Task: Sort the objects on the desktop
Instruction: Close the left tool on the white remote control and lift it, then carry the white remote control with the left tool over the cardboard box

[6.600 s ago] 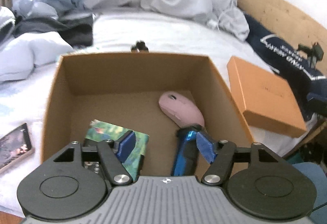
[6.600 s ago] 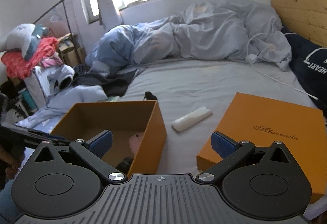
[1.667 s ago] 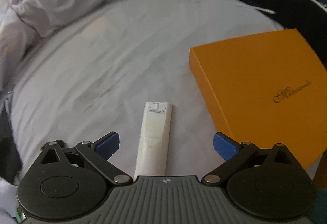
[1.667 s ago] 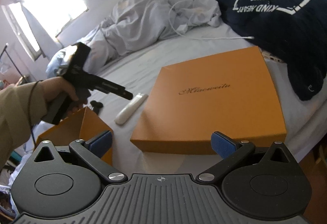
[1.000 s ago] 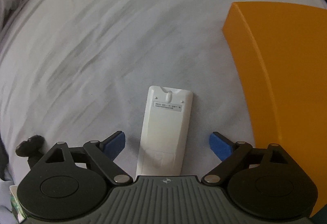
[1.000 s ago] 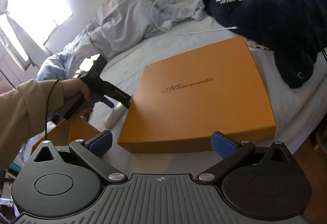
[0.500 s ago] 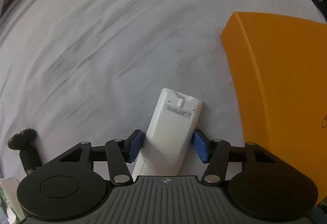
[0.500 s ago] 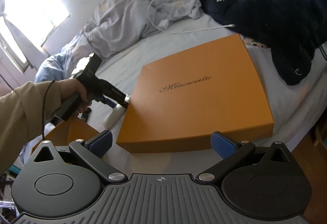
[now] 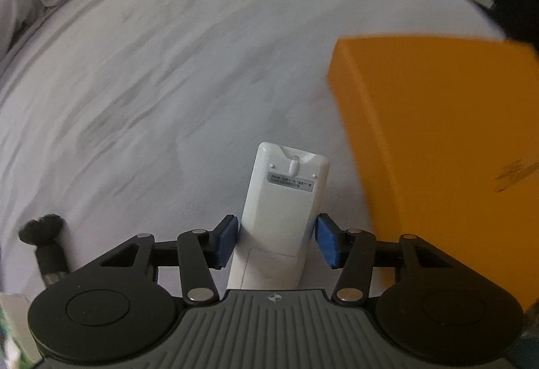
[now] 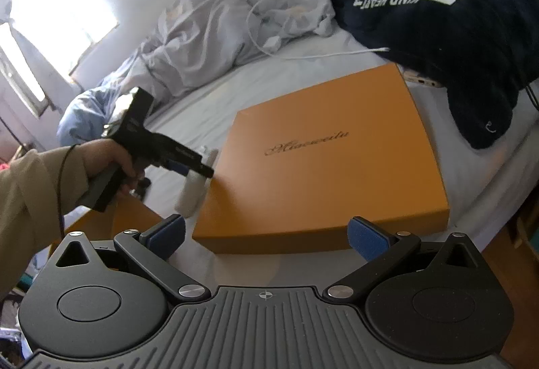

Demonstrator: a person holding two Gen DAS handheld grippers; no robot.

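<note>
I had the left gripper (image 9: 275, 242) clamped across the white remote control (image 9: 282, 197), face down above the bedsheet (image 9: 141, 72) beside the orange box lid (image 10: 323, 160), gripped mid-body for balance; my right gripper (image 10: 266, 234) hung open and empty, 1 item in hand.

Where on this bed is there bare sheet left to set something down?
Free: the grey bedsheet between the crumpled duvet and the flat orange box. Crowded: the strip where the white remote lies beside the box.
</note>
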